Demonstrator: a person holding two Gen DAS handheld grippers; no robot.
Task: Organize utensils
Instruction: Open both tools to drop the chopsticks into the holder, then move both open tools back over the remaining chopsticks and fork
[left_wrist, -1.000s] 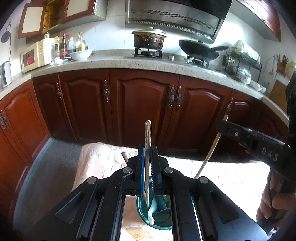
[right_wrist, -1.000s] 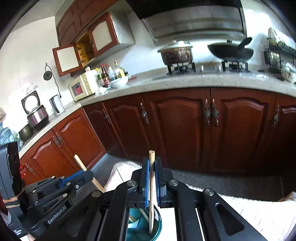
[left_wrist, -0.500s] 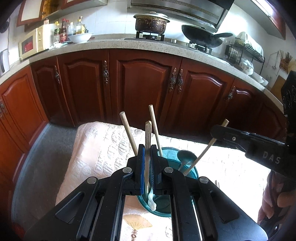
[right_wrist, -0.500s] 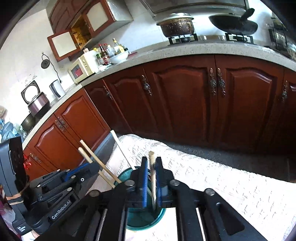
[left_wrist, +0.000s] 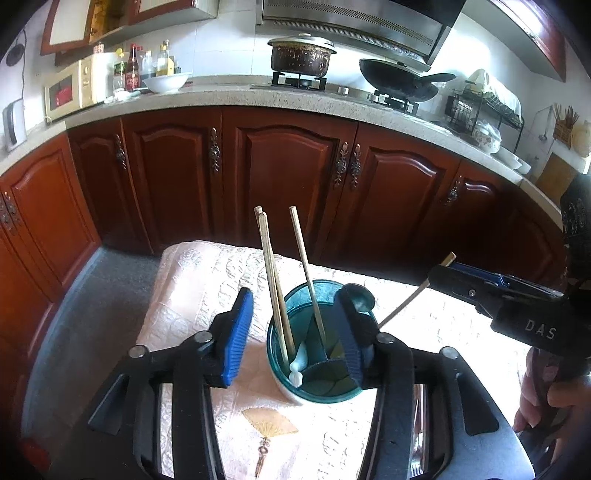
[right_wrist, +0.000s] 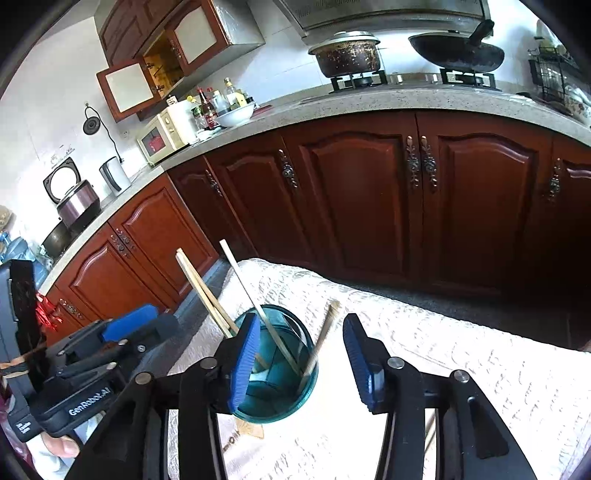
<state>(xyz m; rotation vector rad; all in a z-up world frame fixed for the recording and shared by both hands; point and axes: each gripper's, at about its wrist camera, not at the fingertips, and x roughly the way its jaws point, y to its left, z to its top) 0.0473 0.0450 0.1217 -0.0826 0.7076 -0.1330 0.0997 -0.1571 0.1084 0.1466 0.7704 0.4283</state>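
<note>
A teal utensil cup (left_wrist: 321, 391) stands on the cloth-covered table (left_wrist: 192, 280). It holds a pair of wooden chopsticks (left_wrist: 273, 280), a single chopstick (left_wrist: 306, 266), a dark spoon (left_wrist: 360, 299) and a white spoon handle (left_wrist: 299, 365). My left gripper (left_wrist: 295, 314) straddles the cup; its jaws are opening and the pads touch nothing. My right gripper (right_wrist: 301, 325) hovers over the cup (right_wrist: 280, 402), jaws opening. Another chopstick (right_wrist: 322, 332) leans on the rim between its pads, free of both. Each gripper shows in the other's view: the right gripper (left_wrist: 480, 288) and the left gripper (right_wrist: 110, 343).
Dark red cabinets (right_wrist: 369, 206) under a speckled counter (left_wrist: 295, 96) run close behind the table. A person's hand (left_wrist: 565, 398) holds the right gripper's handle. A thin stick-like utensil (right_wrist: 428, 432) lies on the cloth under my right gripper.
Both grippers were shut on a chopstick each. They sank toward the cup and spread their jaws, and both chopsticks now stand loose in the cup.
</note>
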